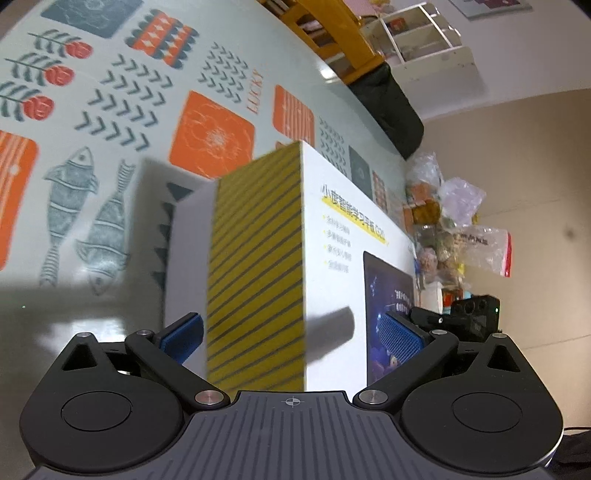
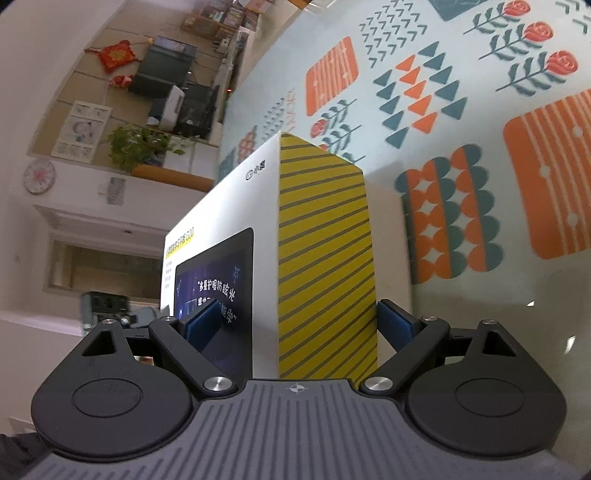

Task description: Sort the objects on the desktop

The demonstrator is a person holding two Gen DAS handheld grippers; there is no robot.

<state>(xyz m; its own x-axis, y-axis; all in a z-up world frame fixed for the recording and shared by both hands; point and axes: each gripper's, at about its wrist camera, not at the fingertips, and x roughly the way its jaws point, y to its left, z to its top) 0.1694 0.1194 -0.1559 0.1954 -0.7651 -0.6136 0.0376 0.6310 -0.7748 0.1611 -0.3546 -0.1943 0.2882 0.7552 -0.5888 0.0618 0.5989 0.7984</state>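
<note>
A large white box [image 1: 332,236] with yellow, dark-striped end faces and a printed tablet picture is held tilted above the patterned tablecloth [image 1: 110,110]. My left gripper [image 1: 291,336] straddles one striped end, its blue pads [image 1: 402,339] pressed on the printed face and on the plain white face. In the right wrist view the same box [image 2: 325,240] sits between the jaws of my right gripper [image 2: 299,325]. One blue pad [image 2: 201,325] lies against the tablet picture, and the other is on the hidden side.
Clear plastic bags of snacks [image 1: 454,229] are piled at the table's edge beside a black bag [image 1: 391,110]. A white shelf unit [image 1: 417,33] stands behind. A black camera-like device [image 1: 476,317] shows past the box. A potted plant [image 2: 140,144] and a monitor [image 2: 162,66] are across the room.
</note>
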